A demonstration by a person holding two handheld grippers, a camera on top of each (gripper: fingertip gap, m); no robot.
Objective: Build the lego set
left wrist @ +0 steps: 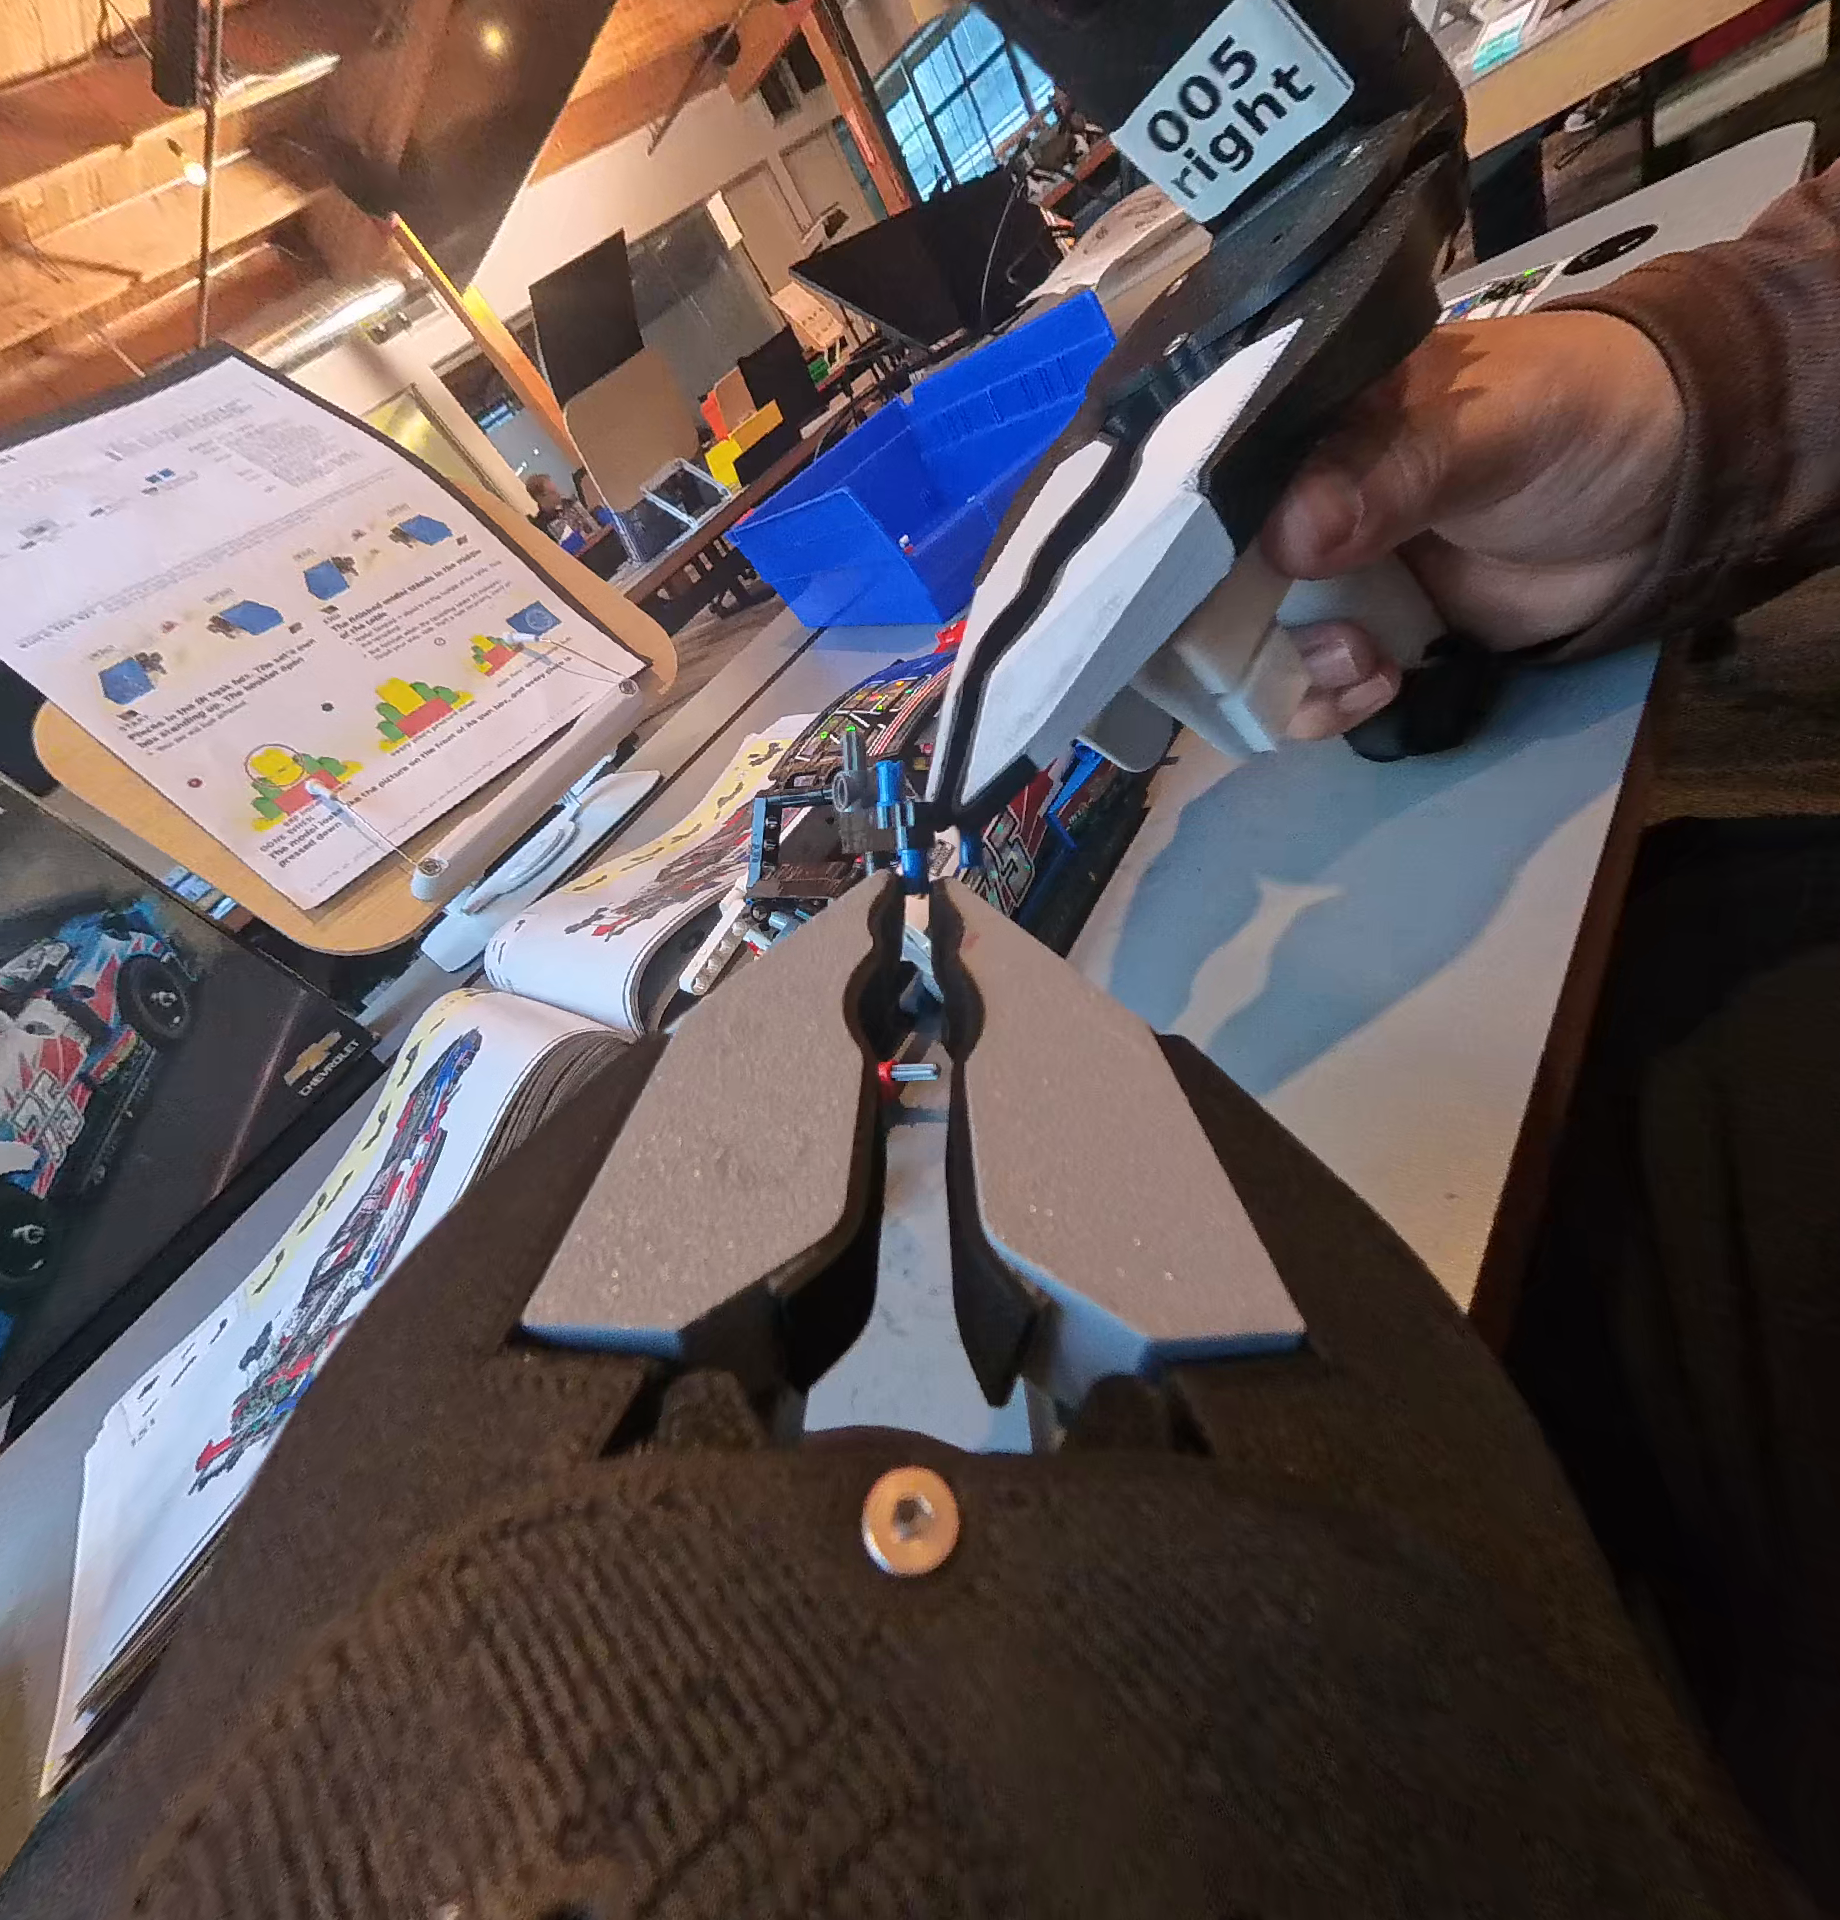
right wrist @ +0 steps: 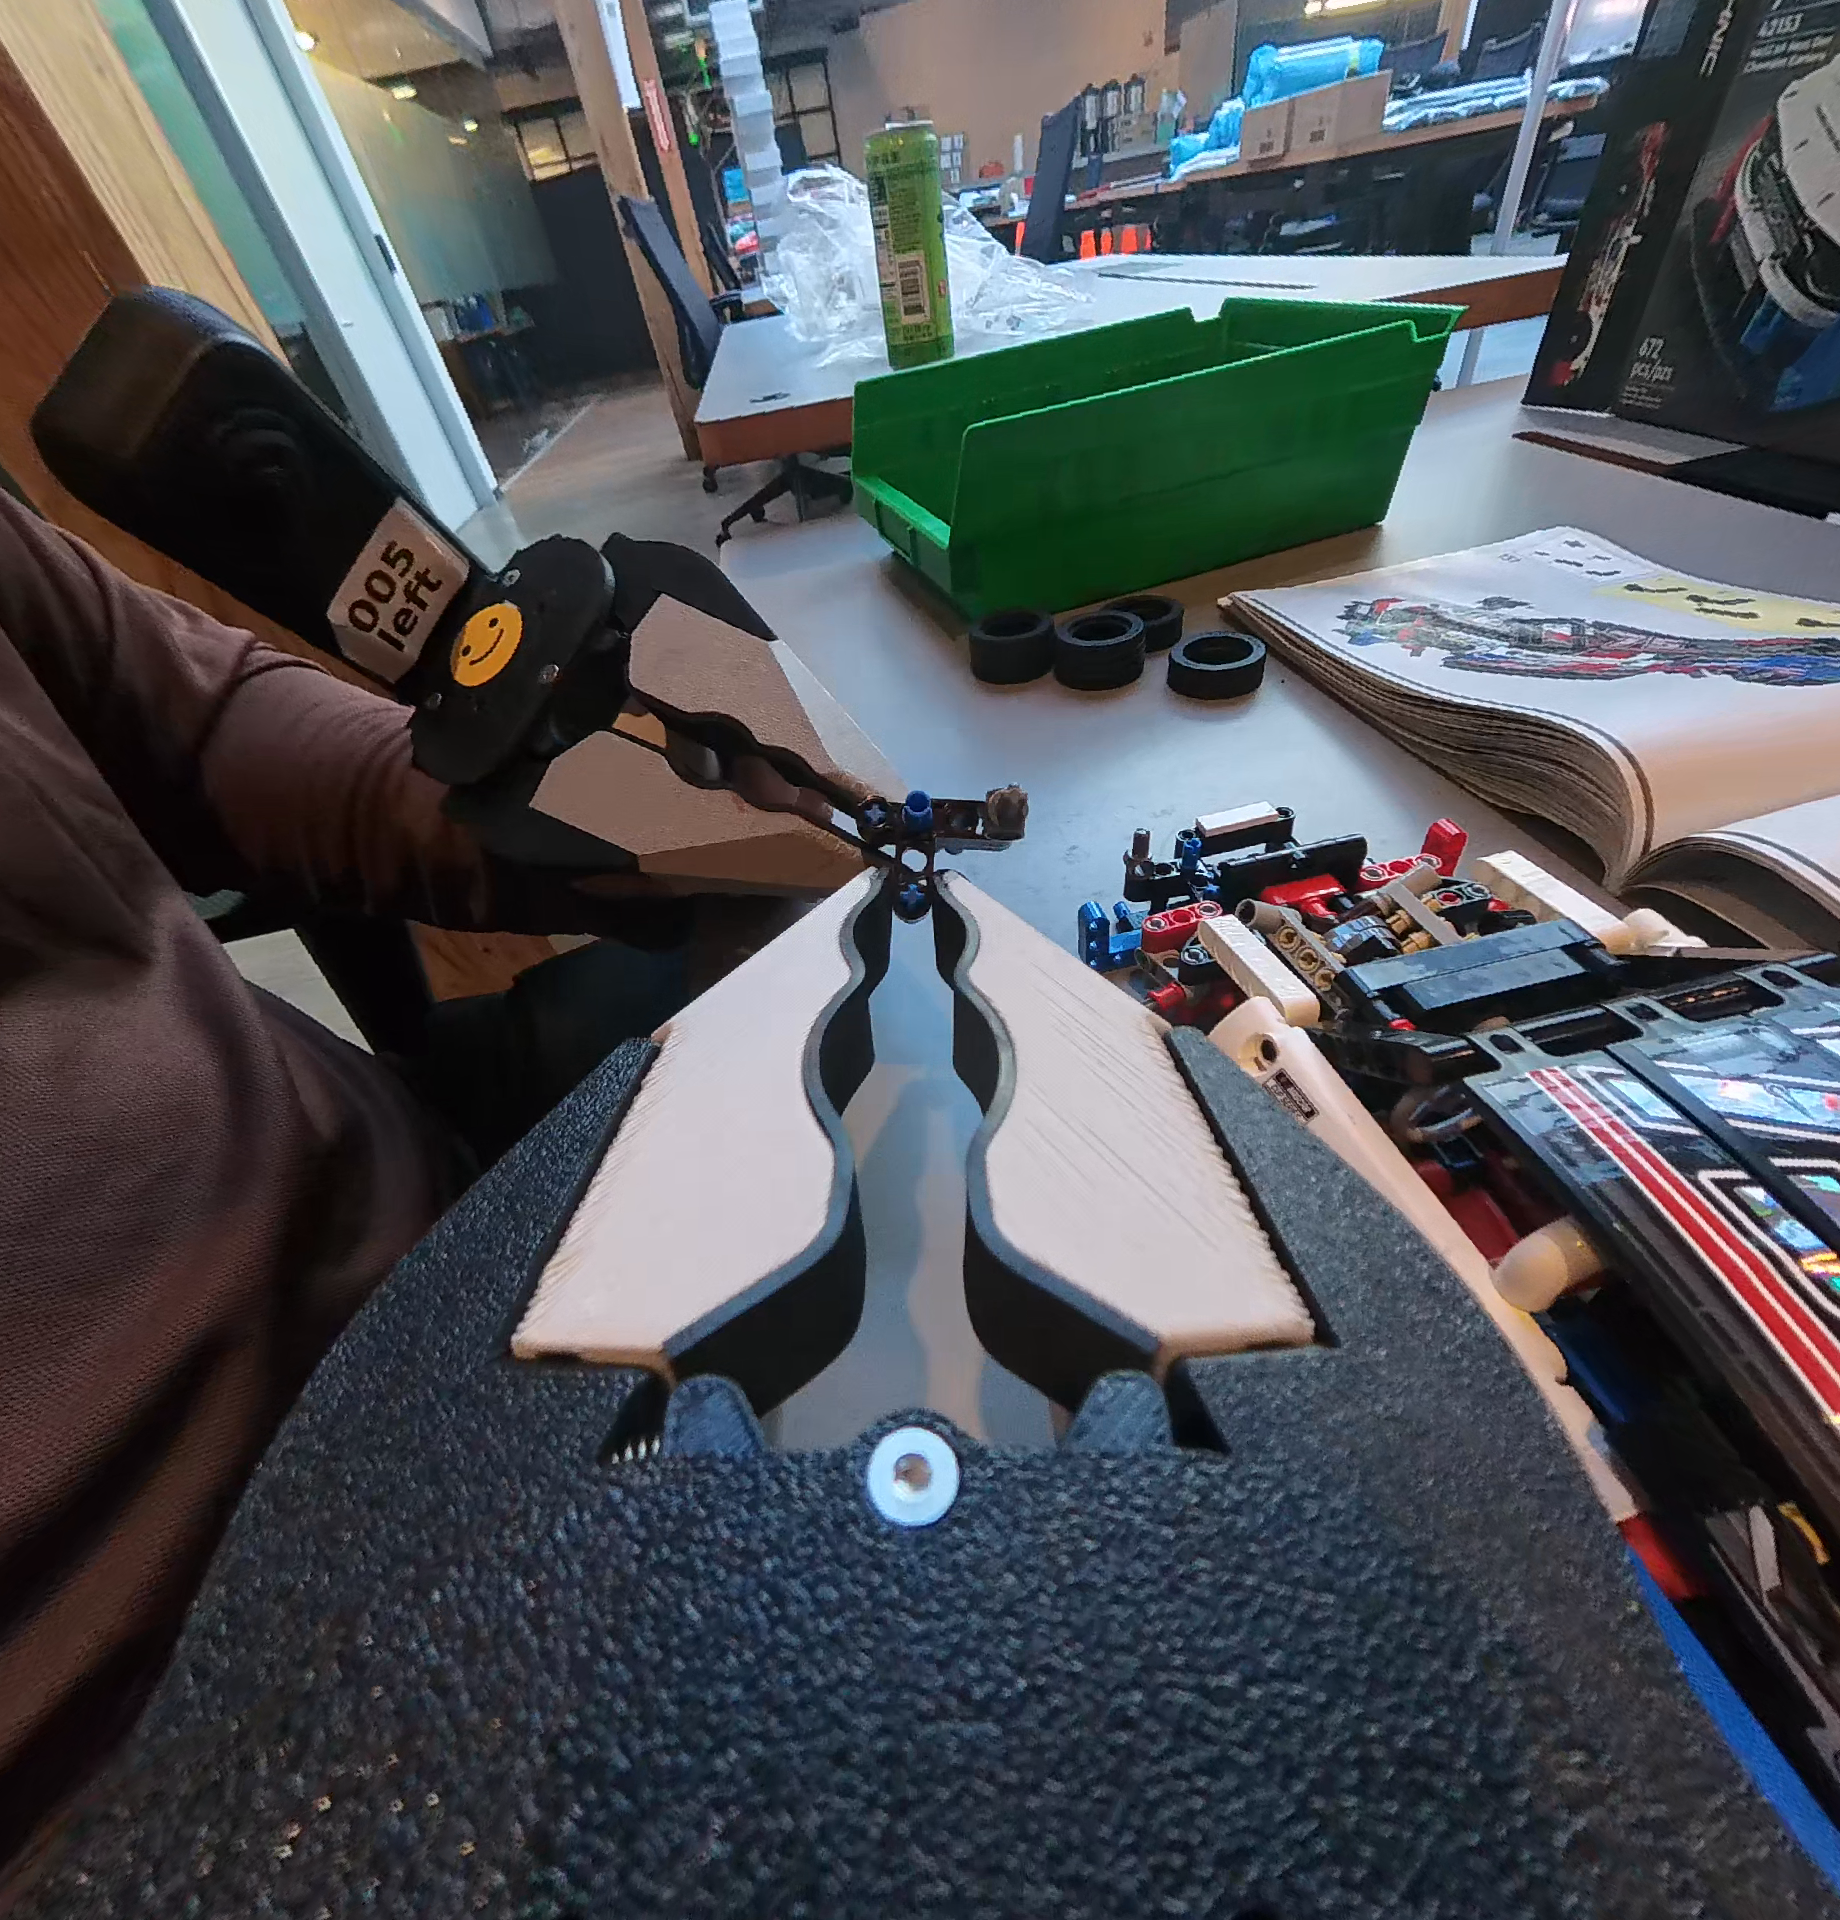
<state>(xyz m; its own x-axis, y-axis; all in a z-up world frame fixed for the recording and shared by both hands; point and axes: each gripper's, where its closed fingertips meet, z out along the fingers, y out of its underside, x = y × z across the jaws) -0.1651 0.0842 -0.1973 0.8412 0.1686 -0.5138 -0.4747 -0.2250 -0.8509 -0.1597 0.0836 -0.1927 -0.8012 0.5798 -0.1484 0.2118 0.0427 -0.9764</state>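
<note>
1. Our left gripper (right wrist: 874,821) and right gripper (right wrist: 911,883) both pinched one small black beam assembly (right wrist: 931,821) with blue pins, held above the table (right wrist: 1051,748).
2. Just beside it lay the half-built car (right wrist: 1467,997).
3. We judged a sub-assembly step under way; next, seating it needs careful alignment.
4. Farther off sat the open manual (right wrist: 1518,665), four tyres (right wrist: 1098,644) and a green bin (right wrist: 1134,457).

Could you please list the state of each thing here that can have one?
left gripper: shut on the small assembly
right gripper: shut on the small assembly
small assembly: held above the table
booklet: open
green bin: upright
tyres: loose, unmounted
car: partly built
can: upright
</note>
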